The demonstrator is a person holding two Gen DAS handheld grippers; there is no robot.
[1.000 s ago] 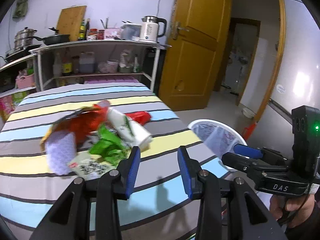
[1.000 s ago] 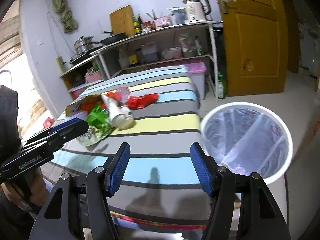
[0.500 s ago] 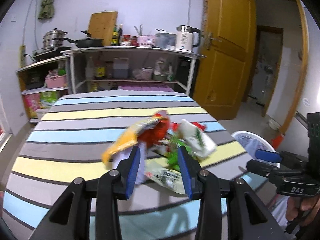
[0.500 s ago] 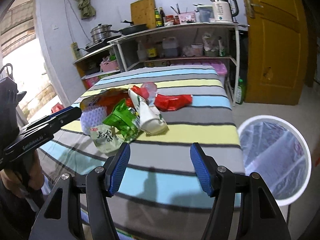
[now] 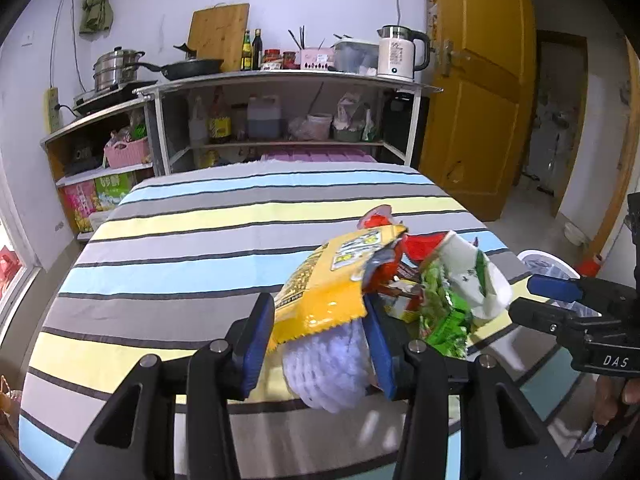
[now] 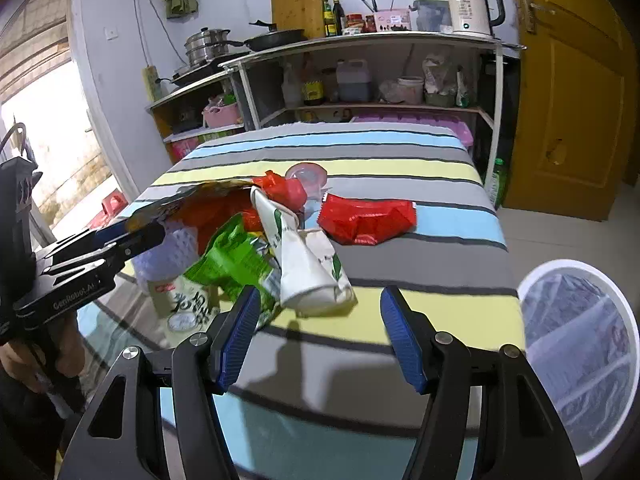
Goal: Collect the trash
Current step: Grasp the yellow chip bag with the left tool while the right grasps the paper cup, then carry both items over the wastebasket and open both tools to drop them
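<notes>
The left hand-held gripper is opening around the yellow bag; the right hand-held gripper is open and empty; next comes a squeeze.

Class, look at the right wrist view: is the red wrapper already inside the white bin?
No. The red wrapper lies on the striped tablecloth, apart from the white bin beside the table.
</notes>
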